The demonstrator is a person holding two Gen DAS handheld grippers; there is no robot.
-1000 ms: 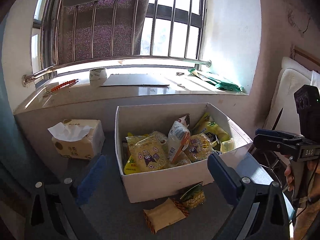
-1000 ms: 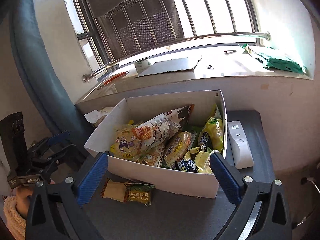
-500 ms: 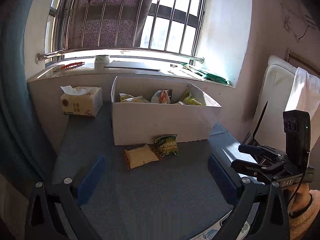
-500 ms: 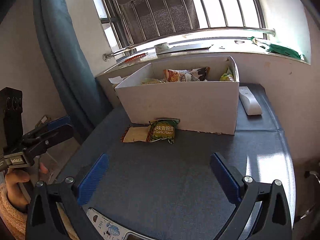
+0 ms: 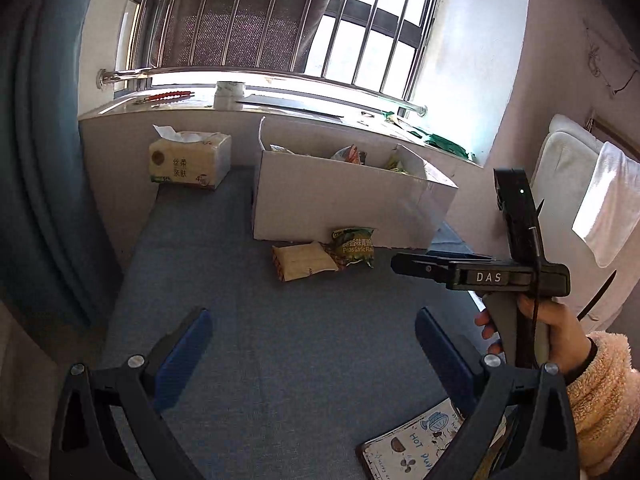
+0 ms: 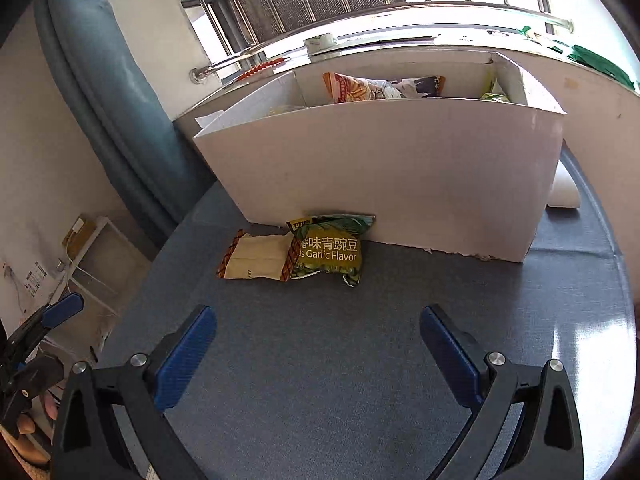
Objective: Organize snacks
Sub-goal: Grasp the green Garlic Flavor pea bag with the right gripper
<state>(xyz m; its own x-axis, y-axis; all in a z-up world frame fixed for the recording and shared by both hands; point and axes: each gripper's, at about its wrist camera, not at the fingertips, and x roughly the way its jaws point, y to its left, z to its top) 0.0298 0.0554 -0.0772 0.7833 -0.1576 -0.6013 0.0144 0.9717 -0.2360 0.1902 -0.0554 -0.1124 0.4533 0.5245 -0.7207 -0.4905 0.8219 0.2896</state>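
— What do we hold nearest us?
— Our left gripper (image 5: 312,356) and right gripper (image 6: 318,354), both spread wide, nothing between the pads, above the blue table (image 6: 360,360).
— And beyond?
— We see a tan packet (image 6: 256,258) touching a green pea packet (image 6: 330,252), which leans against the white box (image 6: 400,168) of snacks.

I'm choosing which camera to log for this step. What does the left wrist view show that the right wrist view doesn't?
Left wrist only: the tissue box, a towel, a printed card, and the hand holding the right gripper.
Right wrist only: a white device beside the box, a rack by the wall.
Both: the box of snacks, the green pack, the tan pack, both loose on the table.
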